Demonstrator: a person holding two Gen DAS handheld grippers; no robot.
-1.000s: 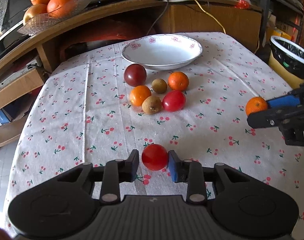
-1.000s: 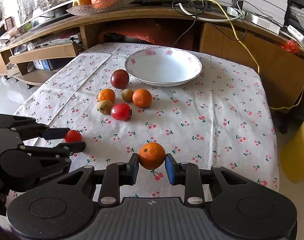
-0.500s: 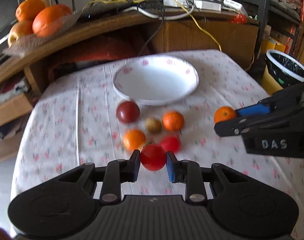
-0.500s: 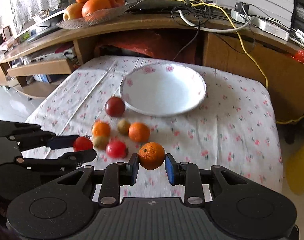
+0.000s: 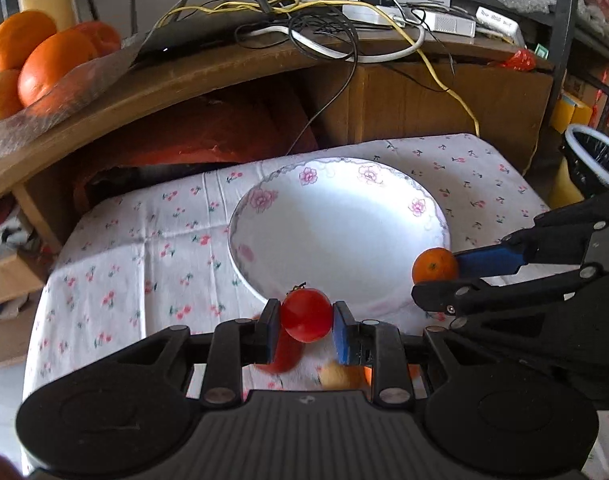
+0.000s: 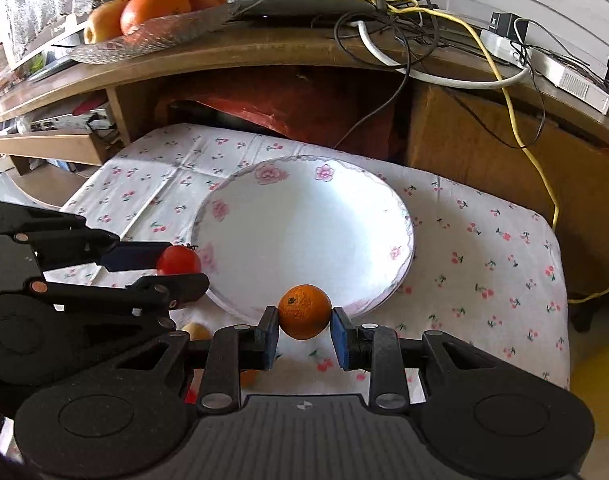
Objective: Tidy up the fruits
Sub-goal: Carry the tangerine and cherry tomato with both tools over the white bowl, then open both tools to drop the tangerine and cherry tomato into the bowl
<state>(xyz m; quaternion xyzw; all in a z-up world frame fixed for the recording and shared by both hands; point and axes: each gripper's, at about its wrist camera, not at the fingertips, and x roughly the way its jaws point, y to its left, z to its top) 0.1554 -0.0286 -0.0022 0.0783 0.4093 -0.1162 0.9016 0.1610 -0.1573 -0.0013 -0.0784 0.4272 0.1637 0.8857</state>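
Left hand-held gripper [image 5: 306,326] pinches a red tomato [image 5: 307,314] at the plate [image 5: 260,204] rim; right hand-held gripper [image 6: 304,330] pinches an orange [image 6: 304,311] there. Fruits on the counter [image 6: 484,264] below: mostly hidden.

White plate [image 6: 304,236] bare inside, open from above, left gripper [image 5: 306,322] and right gripper [image 6: 304,326] crowding its near rim, low wooden shelf [image 6: 264,56] overhanging beyond.
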